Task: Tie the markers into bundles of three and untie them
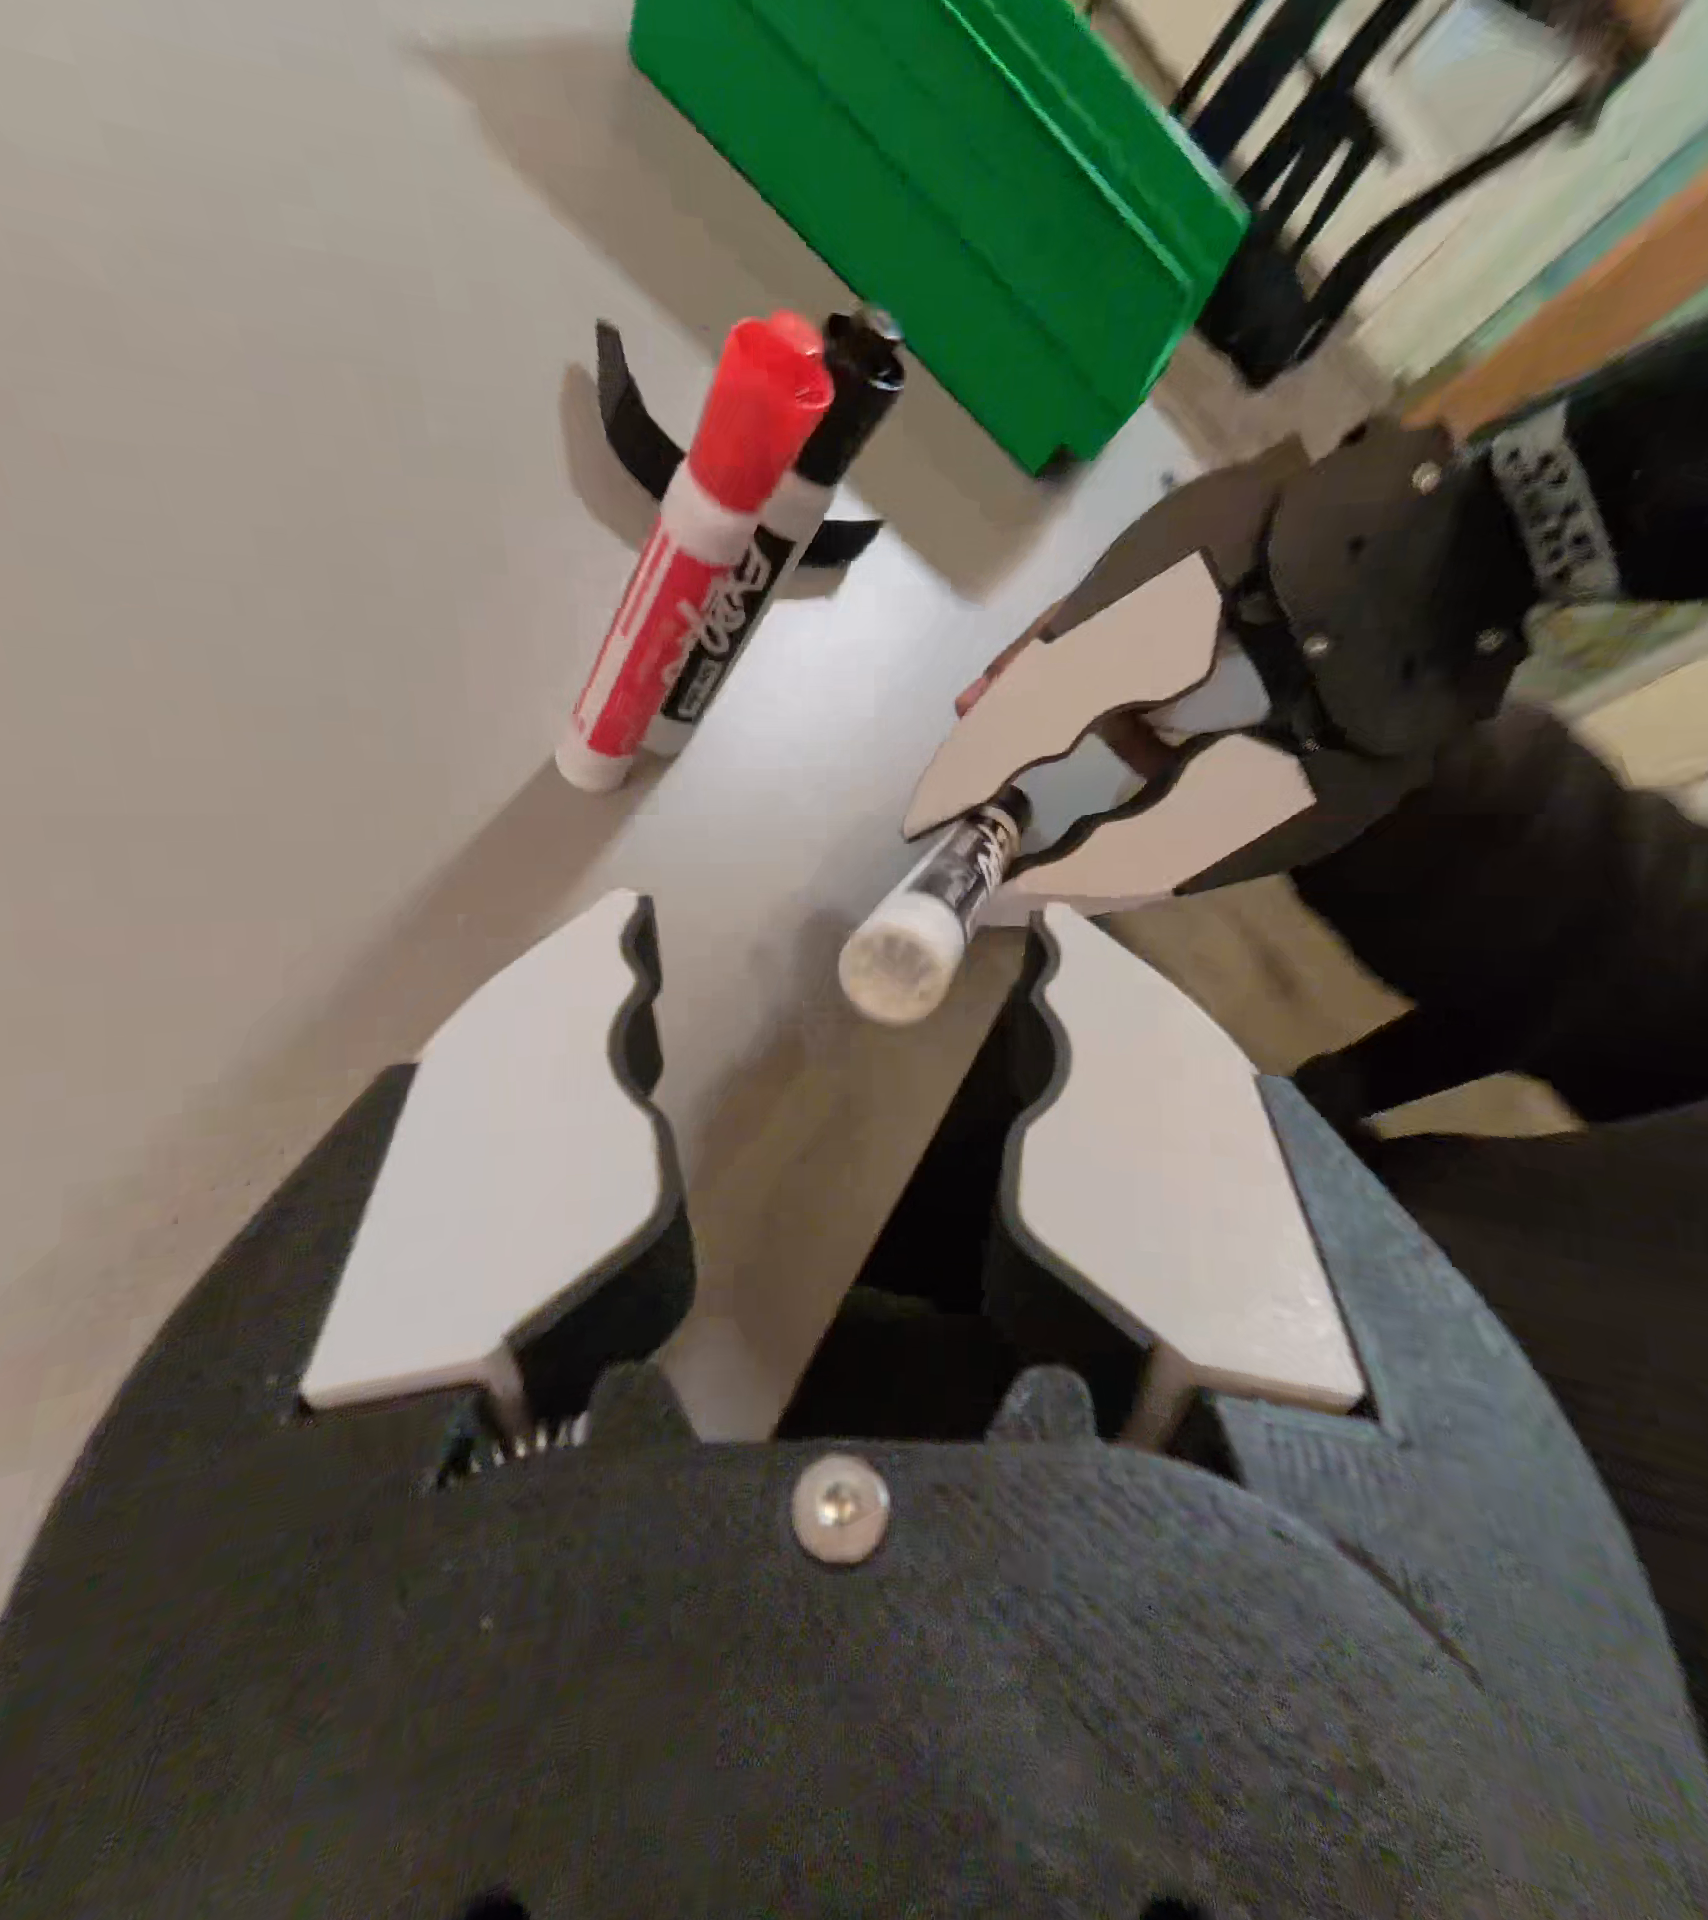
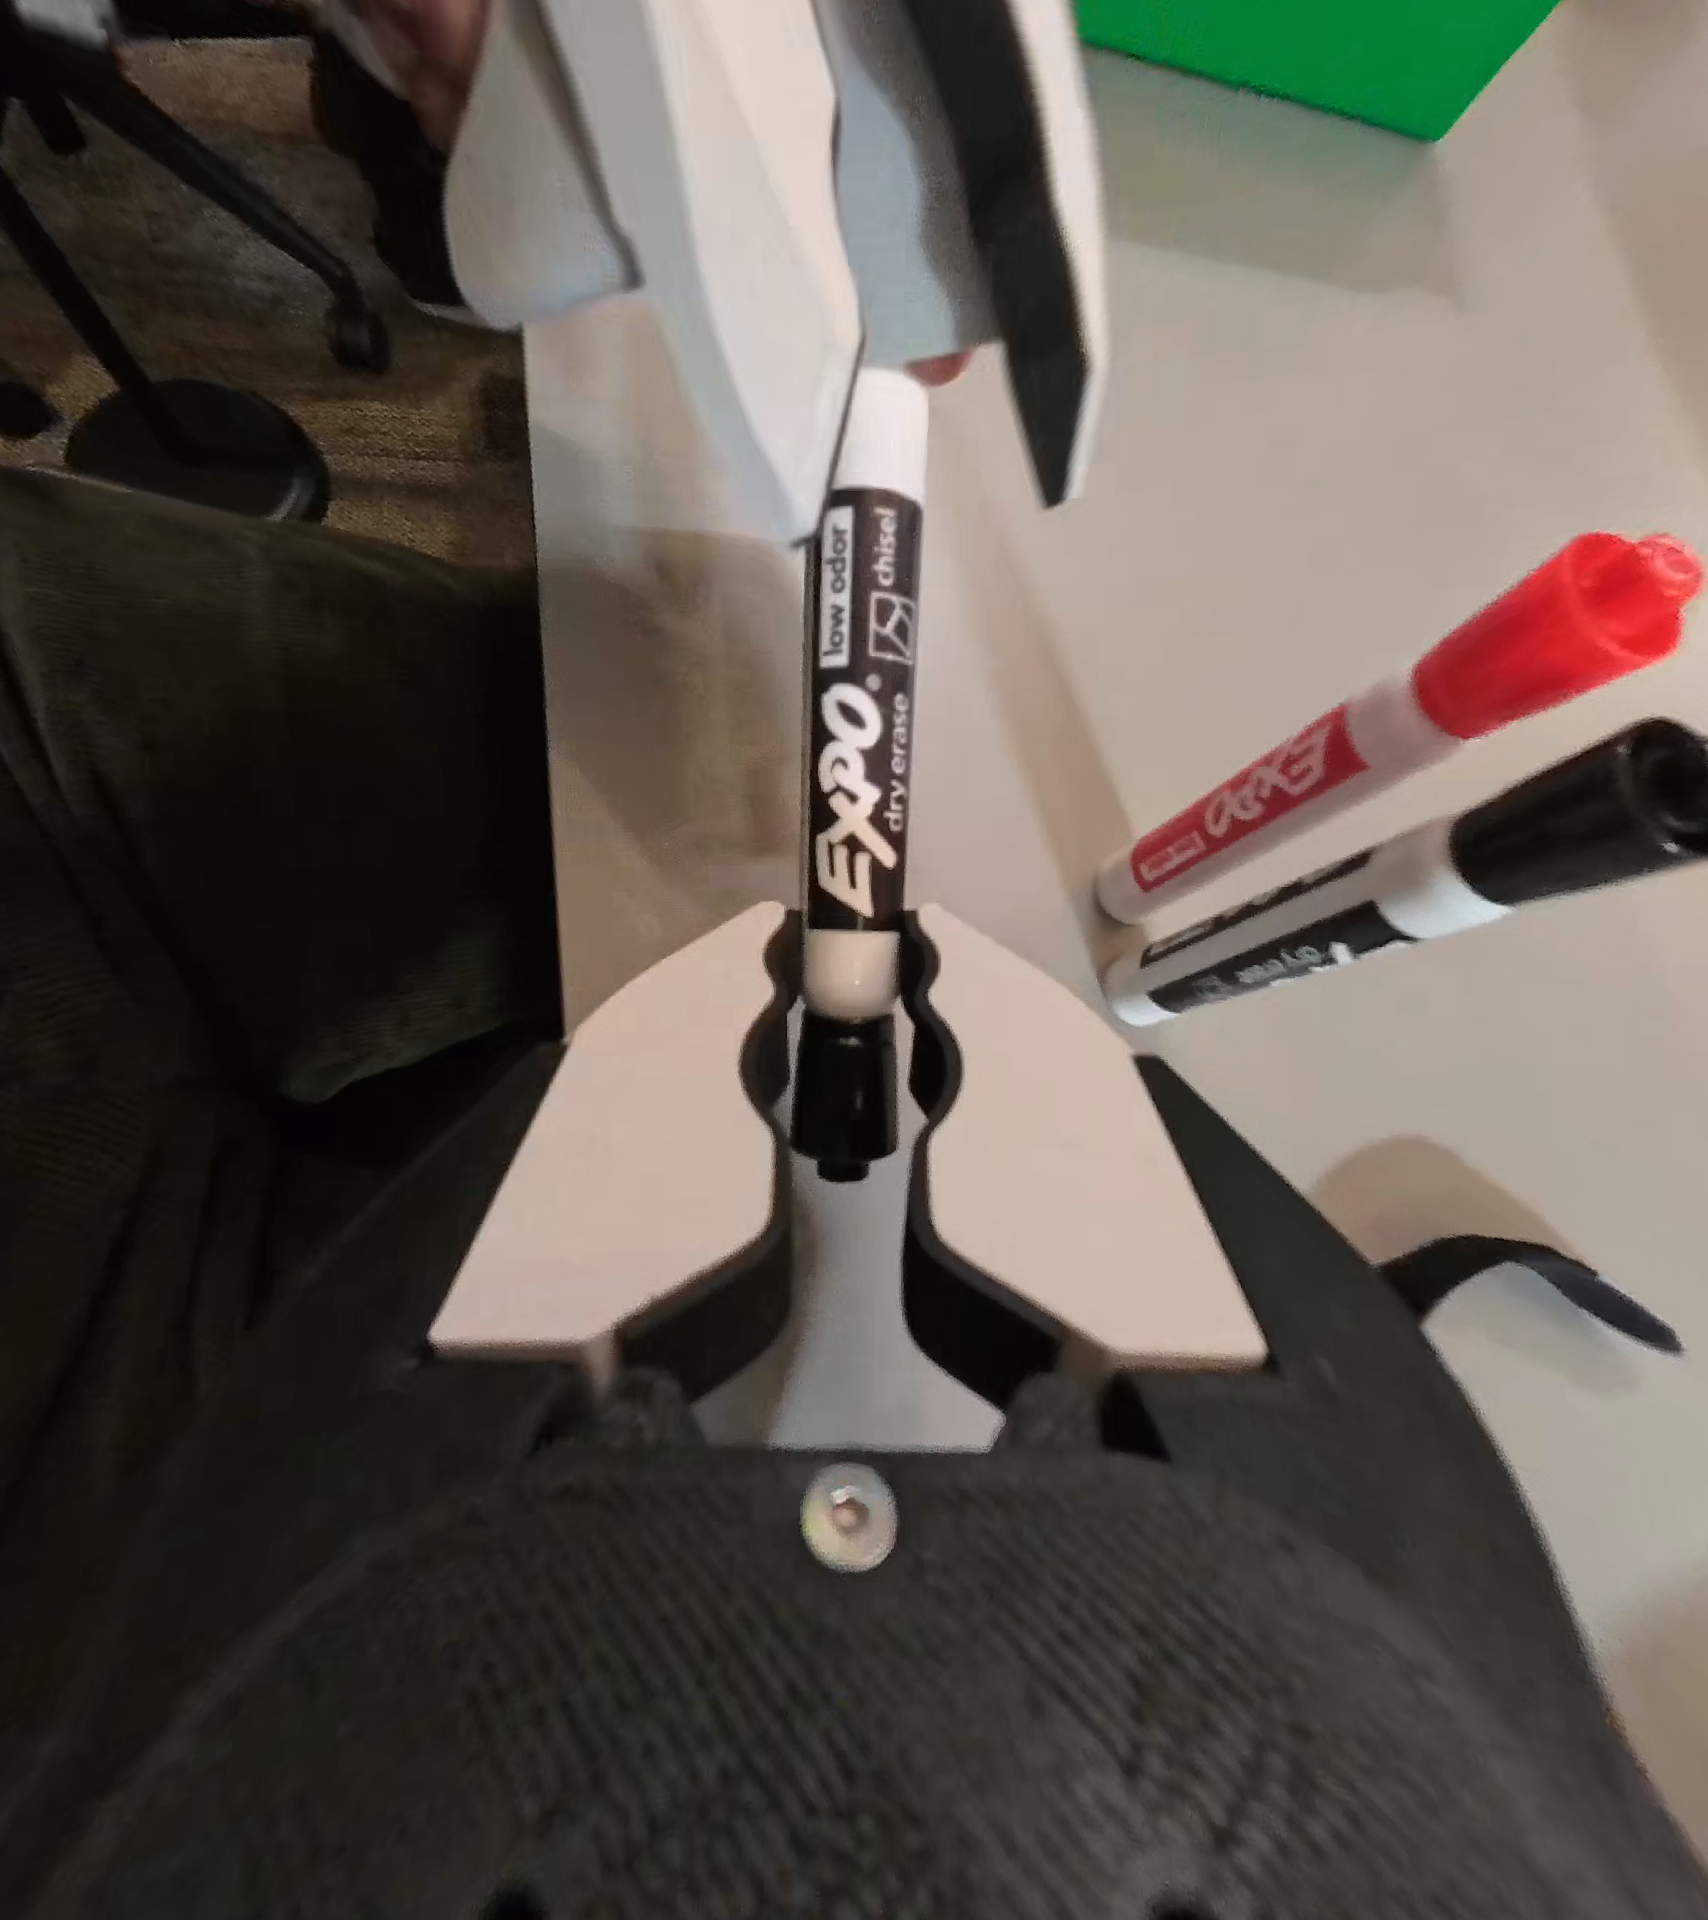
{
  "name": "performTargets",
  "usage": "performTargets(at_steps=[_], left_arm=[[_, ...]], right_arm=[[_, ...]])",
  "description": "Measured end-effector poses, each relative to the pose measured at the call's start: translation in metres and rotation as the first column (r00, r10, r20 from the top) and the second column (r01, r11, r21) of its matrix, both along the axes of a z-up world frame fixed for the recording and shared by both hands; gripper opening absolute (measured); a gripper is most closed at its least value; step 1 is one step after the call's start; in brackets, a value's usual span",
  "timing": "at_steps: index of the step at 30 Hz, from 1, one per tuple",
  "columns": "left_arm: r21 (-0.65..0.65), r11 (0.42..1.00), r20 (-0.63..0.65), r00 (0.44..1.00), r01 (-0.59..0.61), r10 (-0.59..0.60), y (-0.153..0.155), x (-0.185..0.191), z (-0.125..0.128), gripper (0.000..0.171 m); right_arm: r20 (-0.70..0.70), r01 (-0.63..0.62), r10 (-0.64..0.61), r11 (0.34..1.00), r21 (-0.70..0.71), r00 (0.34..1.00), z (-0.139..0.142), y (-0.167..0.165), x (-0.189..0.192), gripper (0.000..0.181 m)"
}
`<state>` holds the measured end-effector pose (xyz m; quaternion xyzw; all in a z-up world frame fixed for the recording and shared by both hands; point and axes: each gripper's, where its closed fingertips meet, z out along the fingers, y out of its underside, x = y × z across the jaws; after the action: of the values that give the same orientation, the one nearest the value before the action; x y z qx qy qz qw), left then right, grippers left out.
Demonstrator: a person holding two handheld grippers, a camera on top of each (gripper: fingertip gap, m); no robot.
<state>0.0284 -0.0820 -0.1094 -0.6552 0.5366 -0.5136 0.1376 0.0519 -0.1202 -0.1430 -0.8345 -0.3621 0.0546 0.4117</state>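
My right gripper point(image 2: 852, 920) is shut on a black marker point(image 2: 860, 727), gripping the white collar near its black end, and holds it above the table's edge. My left gripper point(image 1: 839, 914) is open, and the marker's white butt end point(image 1: 900, 961) sits between its fingertips without being pinched. The left gripper also shows at the top of the right wrist view point(image 2: 933, 499), and the right gripper in the left wrist view point(image 1: 975, 847). A red marker point(image 1: 694, 561) and a second black marker point(image 1: 850, 416) lie side by side on a black strap point(image 1: 632, 416).
A green box point(image 1: 933, 208) stands on the white table point(image 1: 206, 520) just beyond the two lying markers. The table's edge runs close under both grippers. A person's dark trousers point(image 2: 206, 831) and a chair base point(image 2: 195, 447) on the floor are past it. The gap from one gripper's tips to the other's is roughly 7 centimeters.
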Motion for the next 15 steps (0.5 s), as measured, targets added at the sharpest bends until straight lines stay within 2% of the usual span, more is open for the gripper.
performTargets(at_steps=[3,4,8,12,15], left_arm=[[-0.175,0.984,0.023,1.0,0.023,-0.02,-0.005,-0.001,0.003,0.031],[-0.213,0.977,0.033,0.999,0.018,-0.011,-0.005,0.001,0.004,0.024],[-0.326,0.945,0.015,1.0,0.013,-0.008,-0.011,0.006,0.0,0.021],[-0.364,0.931,0.004,0.999,0.032,-0.033,-0.017,0.008,-0.004,0.019],[-0.358,0.934,-0.024,1.0,0.0,-0.01,-0.012,0.009,-0.009,0.019]], right_arm=[[-0.031,0.006,-0.006,1.0,-0.006,0.999,0.0,0.0,0.004,0.019],[-0.032,0.007,-0.008,1.0,-0.011,0.999,-0.001,0.001,0.005,0.019],[-0.003,-0.001,0.001,0.999,-0.033,1.0,-0.011,0.0,0.004,0.019],[0.022,-0.009,0.01,0.999,-0.048,1.0,-0.016,0.0,0.002,0.019],[0.007,0.001,0.0,0.999,-0.054,1.0,-0.016,0.0,0.003,0.019]])
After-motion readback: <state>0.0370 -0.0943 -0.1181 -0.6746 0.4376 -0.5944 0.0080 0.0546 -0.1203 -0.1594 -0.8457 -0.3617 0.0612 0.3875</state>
